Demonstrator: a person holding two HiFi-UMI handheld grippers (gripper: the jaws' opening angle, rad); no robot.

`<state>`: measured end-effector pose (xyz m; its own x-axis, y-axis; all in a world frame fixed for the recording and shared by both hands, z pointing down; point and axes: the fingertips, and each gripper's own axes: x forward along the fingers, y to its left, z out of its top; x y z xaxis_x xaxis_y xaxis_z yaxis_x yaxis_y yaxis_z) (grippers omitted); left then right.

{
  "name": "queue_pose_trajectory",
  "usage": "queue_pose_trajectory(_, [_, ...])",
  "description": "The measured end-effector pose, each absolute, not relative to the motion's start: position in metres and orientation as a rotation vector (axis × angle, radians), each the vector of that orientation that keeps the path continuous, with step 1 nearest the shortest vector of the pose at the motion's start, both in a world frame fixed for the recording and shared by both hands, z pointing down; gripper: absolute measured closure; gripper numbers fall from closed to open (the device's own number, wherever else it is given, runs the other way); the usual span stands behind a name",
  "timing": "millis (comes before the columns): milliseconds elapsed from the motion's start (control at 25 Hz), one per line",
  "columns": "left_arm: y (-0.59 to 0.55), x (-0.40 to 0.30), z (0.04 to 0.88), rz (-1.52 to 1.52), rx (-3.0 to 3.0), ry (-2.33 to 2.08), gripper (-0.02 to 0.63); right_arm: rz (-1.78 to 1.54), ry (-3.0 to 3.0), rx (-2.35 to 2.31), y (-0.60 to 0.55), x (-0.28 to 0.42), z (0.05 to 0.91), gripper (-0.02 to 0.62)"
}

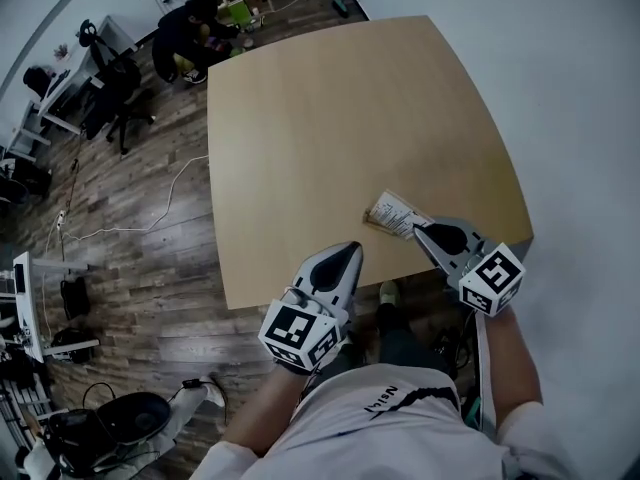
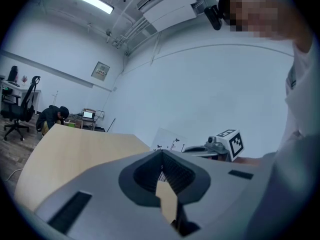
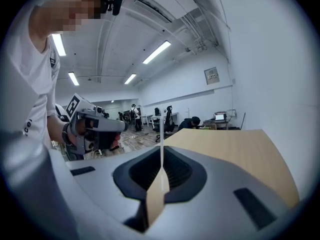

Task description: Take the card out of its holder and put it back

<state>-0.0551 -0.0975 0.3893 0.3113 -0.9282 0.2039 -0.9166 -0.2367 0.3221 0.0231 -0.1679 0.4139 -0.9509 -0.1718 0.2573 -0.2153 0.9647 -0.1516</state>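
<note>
I am holding my left arm bent in front of my body, and it is pointing my left claw out over the near edge of the table. This claw is leaning forward and a little to the right. In the left gripper view its two jaws are pressed together and nothing is sitting between them. Only a thin bit of the table's colour is showing through the gap low down.

The card is sitting to the right of that claw, over the near right part of the table. It is white with small dark print, and a brownish strip is running along its left end. I cannot tell whether that strip is the holder. I also cannot tell whether the card is touching the table.

My right arm is reaching forward along the right side of my body. It is pointing my right claw up and to the left, toward the card. In the right gripper view this claw's jaws are squeezing the card, which is standing up as a thin white line from between them.
</note>
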Motion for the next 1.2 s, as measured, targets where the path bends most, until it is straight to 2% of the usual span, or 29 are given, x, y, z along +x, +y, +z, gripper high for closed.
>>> queue_pose_trajectory(600, [-0.148,-0.085,0.478,0.048,1.978,-1.747,0.594,0.351,-2.802,0.002,-0.232,-0.018,0.562,0.569])
queue_pose_trajectory(1200, [-0.153,-0.057,0.496,0.073,1.917,-1.754,0.594,0.394,-2.777,-0.071,-0.230,0.004,0.592,0.569])
